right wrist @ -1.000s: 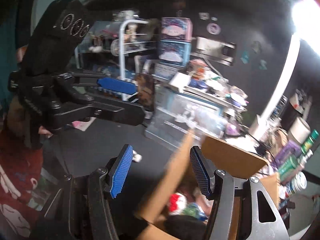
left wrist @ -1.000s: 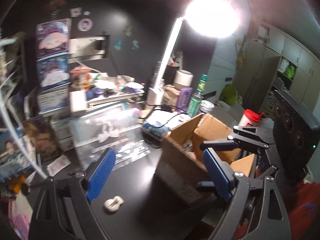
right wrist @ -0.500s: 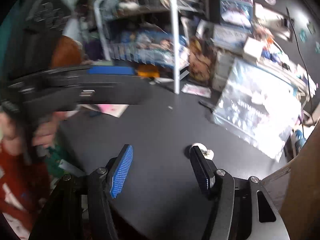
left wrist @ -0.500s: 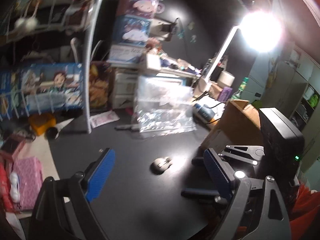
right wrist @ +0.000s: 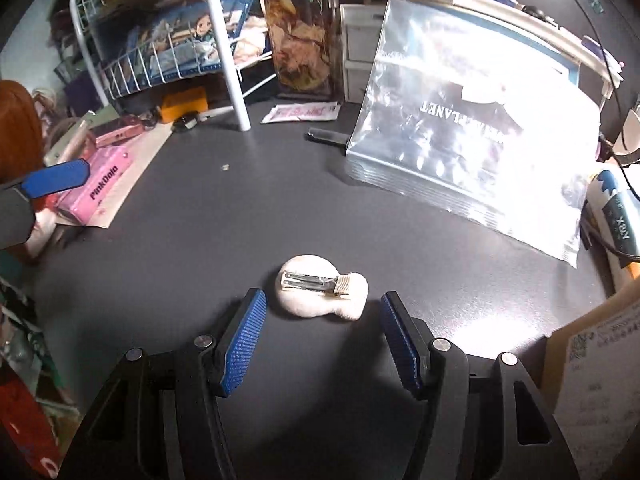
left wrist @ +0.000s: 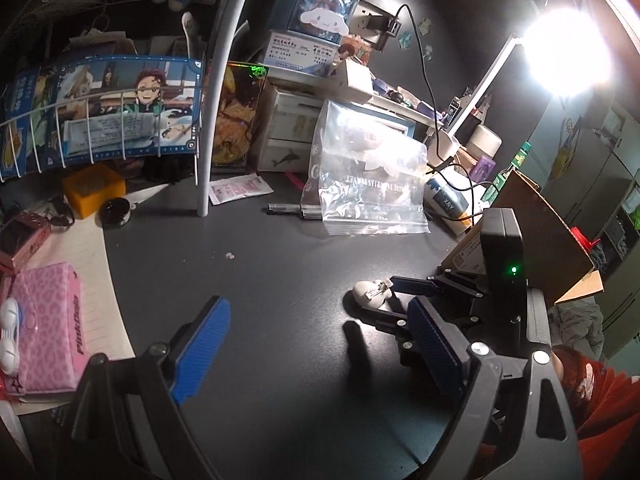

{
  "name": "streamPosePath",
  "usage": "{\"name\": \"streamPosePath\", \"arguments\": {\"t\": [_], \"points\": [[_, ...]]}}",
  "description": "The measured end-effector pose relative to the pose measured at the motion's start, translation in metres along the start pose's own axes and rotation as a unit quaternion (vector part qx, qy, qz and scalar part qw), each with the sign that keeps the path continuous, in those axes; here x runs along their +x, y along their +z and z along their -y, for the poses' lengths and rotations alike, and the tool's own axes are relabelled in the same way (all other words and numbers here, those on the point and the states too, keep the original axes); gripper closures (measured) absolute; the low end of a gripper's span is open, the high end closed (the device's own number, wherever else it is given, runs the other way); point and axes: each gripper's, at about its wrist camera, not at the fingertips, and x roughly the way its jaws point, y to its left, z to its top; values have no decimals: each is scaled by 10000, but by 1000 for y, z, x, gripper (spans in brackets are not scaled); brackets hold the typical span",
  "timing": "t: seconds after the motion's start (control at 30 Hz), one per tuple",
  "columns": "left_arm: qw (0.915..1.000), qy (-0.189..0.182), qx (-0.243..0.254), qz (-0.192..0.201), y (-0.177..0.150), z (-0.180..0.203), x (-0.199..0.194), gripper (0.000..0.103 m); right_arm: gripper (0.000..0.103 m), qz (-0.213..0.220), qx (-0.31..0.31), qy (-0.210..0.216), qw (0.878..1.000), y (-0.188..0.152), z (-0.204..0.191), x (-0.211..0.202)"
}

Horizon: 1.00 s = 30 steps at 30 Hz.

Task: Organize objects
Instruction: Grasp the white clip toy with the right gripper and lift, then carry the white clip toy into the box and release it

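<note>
A small white plush hair clip (right wrist: 323,291) with a metal clasp on top lies on the dark desk (right wrist: 224,248). My right gripper (right wrist: 322,334) is open, low over the desk, its blue pads on either side of the clip's near edge without touching it. The clip also shows in the left wrist view (left wrist: 370,294), at the tips of the right gripper (left wrist: 390,300). My left gripper (left wrist: 320,344) is open and empty, held above the desk to the left of the clip. An open cardboard box (left wrist: 536,232) stands at the right.
A stack of clear zip bags (right wrist: 476,128) leans behind the clip. A black pen (right wrist: 326,136) lies at its left. A white rack pole (right wrist: 226,48), a pink box (right wrist: 96,184) and an orange block (right wrist: 184,102) crowd the left. Cables and a lamp (left wrist: 560,44) stand at the right.
Both grippers have swung left from the cardboard box to the open desk. The right gripper has come down around the hair clip, which was further ahead of it half a second ago.
</note>
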Motion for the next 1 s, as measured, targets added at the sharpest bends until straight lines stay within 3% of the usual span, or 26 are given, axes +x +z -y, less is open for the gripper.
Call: {"name": "streamPosePath", "arguments": {"t": [0.07, 0.17, 0.4, 0.57, 0.8, 0.87, 1.0], "points": [[10000, -45, -31, -25, 1, -1, 2, 15, 48, -9, -47, 26, 10000, 2, -2, 3], [10000, -53, -57, -39, 2, -2, 2, 15, 62, 12, -167, -7, 9999, 3, -5, 3], [9999, -111, -19, -70, 1, 4, -1, 15, 64, 200, -456, 149, 9986, 0, -17, -11], [9996, -259, 131, -38, 3, 21, -11, 15, 64, 497, -736, 558, 9945, 0, -34, -47], [9976, -525, 449, 51, 8, 54, -29, 15, 64, 1171, -1418, 703, 9804, -5, -67, -116], [9964, -661, 525, 87, 11, 64, -35, 17, 64, 1314, -1525, 717, 9769, -6, -70, -131], [9916, -1053, 749, 95, 21, 89, -47, 37, 64, 1614, -1700, 650, 9700, -7, -70, -164]]}}
